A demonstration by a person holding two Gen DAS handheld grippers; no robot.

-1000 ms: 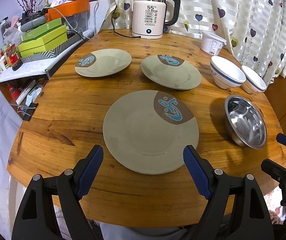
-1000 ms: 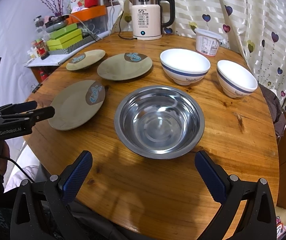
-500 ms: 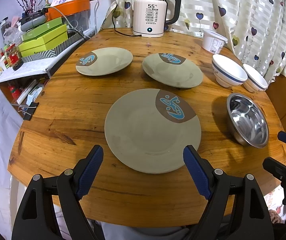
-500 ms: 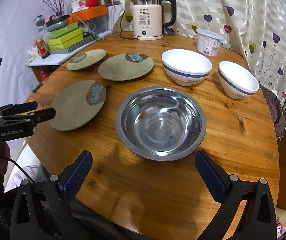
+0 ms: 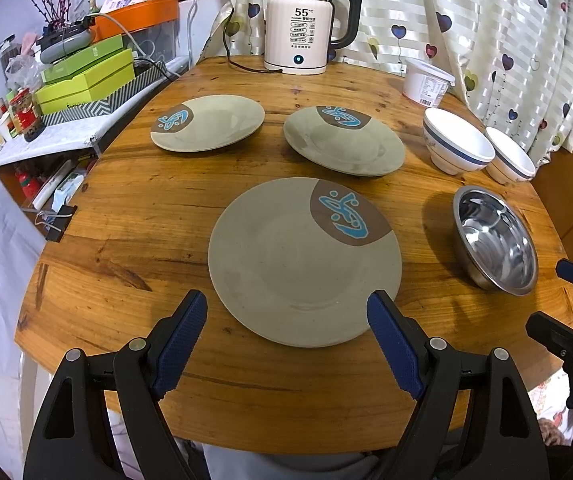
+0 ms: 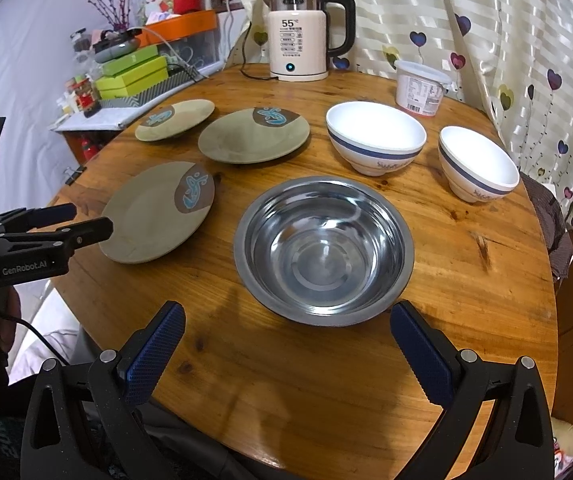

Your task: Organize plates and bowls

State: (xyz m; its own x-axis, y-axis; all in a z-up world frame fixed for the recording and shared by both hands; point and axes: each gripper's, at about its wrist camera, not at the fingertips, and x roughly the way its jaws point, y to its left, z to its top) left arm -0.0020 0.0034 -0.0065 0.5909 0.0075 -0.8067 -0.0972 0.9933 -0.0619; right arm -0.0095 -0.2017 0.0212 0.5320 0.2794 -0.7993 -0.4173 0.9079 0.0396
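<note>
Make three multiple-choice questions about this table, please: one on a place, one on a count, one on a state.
1. Where does the steel bowl stand?
A. Straight ahead of the right gripper
B. On top of a plate
C. Behind the kettle

2. How many plates with a blue mark lie on the table?
A. Two
B. Three
C. Five

3. In what state is the left gripper?
A. Shut on a plate
B. Shut on a white bowl
C. Open and holding nothing

Answers:
1. A: in the right wrist view the steel bowl sits on the bare wood between that gripper's two fingers' lines.
2. B: the near plate, the middle plate and the far left plate all lie apart, unstacked.
3. C: its fingers stand wide on either side of the near plate's front rim, with no grip on it.
</note>
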